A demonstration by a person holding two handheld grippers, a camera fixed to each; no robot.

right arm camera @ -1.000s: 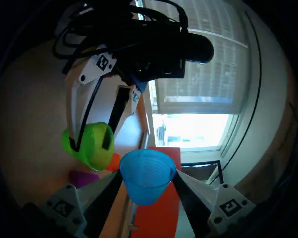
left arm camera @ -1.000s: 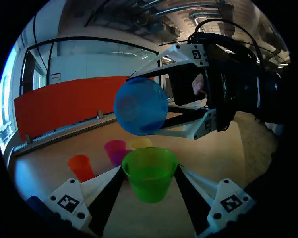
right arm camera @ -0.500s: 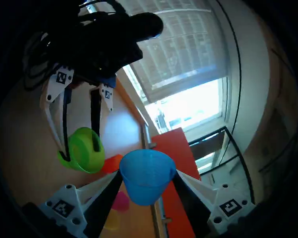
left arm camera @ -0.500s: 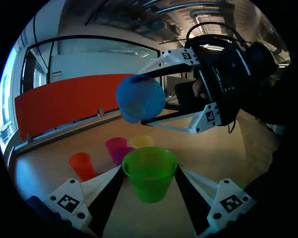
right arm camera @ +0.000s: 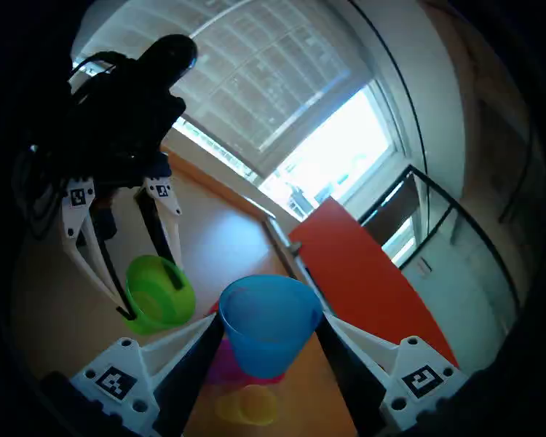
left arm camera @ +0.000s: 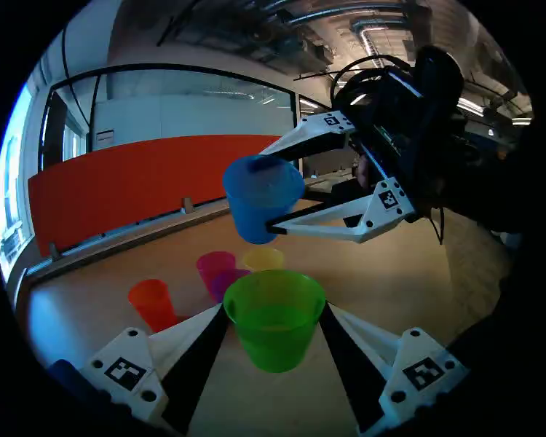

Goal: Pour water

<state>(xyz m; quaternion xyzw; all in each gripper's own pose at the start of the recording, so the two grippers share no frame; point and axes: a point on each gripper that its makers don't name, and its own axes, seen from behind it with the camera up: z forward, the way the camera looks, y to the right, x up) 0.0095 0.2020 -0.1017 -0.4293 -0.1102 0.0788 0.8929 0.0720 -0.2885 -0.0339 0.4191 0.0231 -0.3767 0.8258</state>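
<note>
My left gripper (left arm camera: 275, 320) is shut on a green cup (left arm camera: 275, 317) with some liquid in its bottom, held upright above the wooden table (left arm camera: 389, 284). My right gripper (right arm camera: 270, 335) is shut on a blue cup (right arm camera: 269, 331). In the left gripper view the blue cup (left arm camera: 260, 197) hangs above and behind the green one, tilted only a little, between the right gripper's white fingers (left arm camera: 331, 226). In the right gripper view the green cup (right arm camera: 159, 293) sits to the left, below the left gripper's fingers (right arm camera: 91, 255).
On the table stand an orange cup (left arm camera: 151, 304), a magenta cup (left arm camera: 215, 269), a purple cup (left arm camera: 226, 282) and a yellow cup (left arm camera: 263, 258). An orange wall panel (left arm camera: 127, 182) runs behind the table's far edge. A bright window (right arm camera: 331, 156) is beyond.
The blue cup has swung back from lying mouth-down over the green cup to nearly upright, and the right gripper has rolled level. The green cup has stayed put.
</note>
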